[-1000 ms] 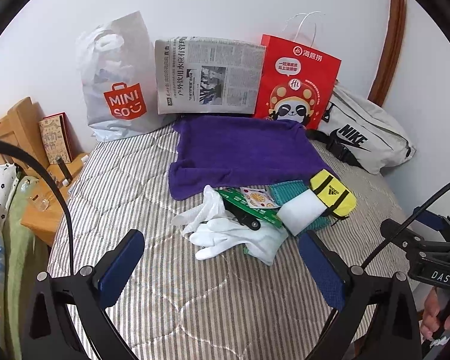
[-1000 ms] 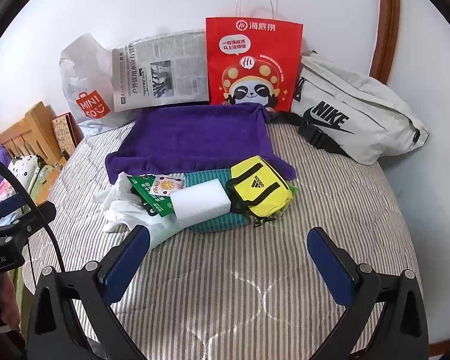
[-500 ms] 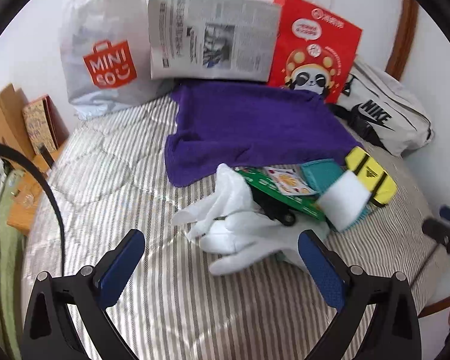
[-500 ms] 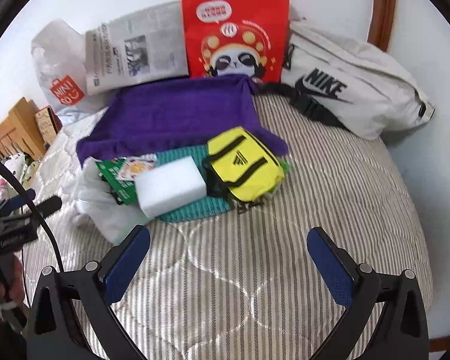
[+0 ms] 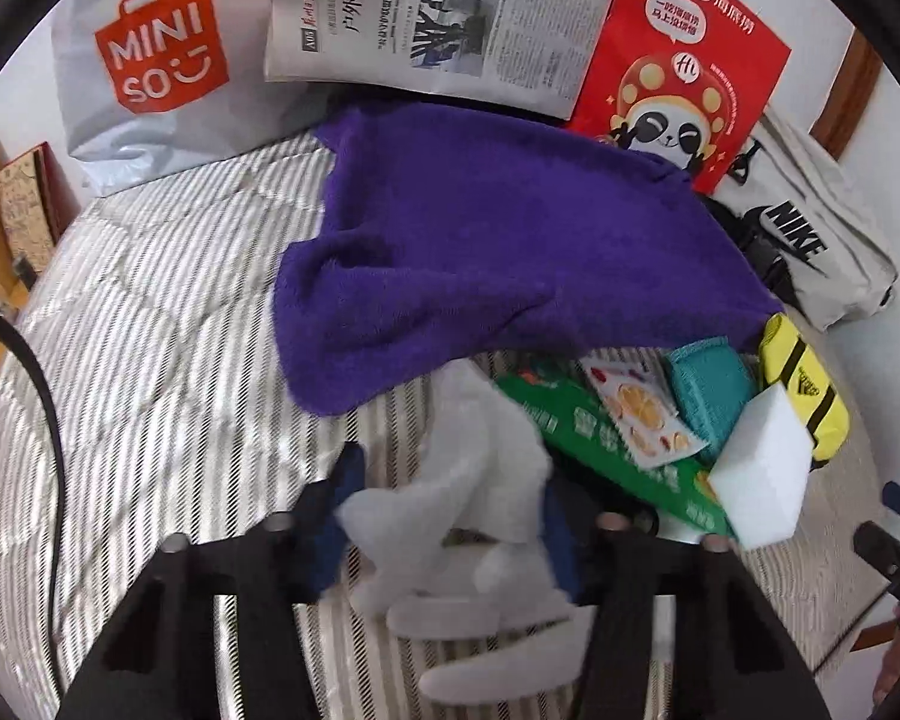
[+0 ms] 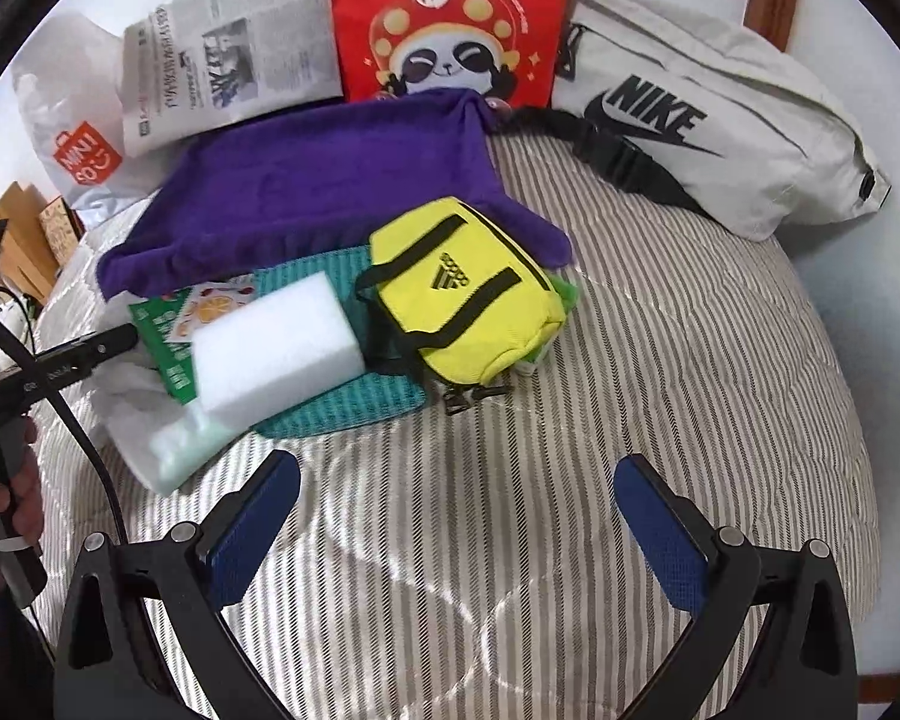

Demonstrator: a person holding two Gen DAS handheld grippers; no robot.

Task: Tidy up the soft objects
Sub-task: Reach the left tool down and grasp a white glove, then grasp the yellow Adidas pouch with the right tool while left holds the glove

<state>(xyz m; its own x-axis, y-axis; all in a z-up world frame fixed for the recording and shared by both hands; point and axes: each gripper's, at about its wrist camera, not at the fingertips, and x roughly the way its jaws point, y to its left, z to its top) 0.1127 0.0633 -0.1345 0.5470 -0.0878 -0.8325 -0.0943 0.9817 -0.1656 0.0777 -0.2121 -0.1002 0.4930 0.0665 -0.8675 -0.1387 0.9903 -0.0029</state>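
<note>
White gloves (image 5: 474,480) lie on the striped bed (image 5: 150,372), with my left gripper (image 5: 450,510) closing around them, blue pads either side; the frame is blurred. Beside them lie a green packet (image 5: 606,438), a white sponge (image 5: 762,468), a teal cloth (image 5: 708,390), a yellow Adidas pouch (image 5: 804,390) and a purple towel (image 5: 498,240). In the right wrist view my right gripper (image 6: 456,516) is open and empty above the bed, in front of the sponge (image 6: 276,348), the pouch (image 6: 468,294) and the gloves (image 6: 144,420).
Against the wall stand a Miniso bag (image 5: 144,60), a newspaper (image 5: 438,12), a red panda paper bag (image 6: 444,18) and a white Nike bag (image 6: 714,120). A wooden bedside stand (image 6: 24,240) is at the left. Bare striped bedding (image 6: 690,360) lies right of the pile.
My left gripper moved forward onto the white gloves and its fingers narrowed around them. My right gripper moved closer to the pile and stayed open.
</note>
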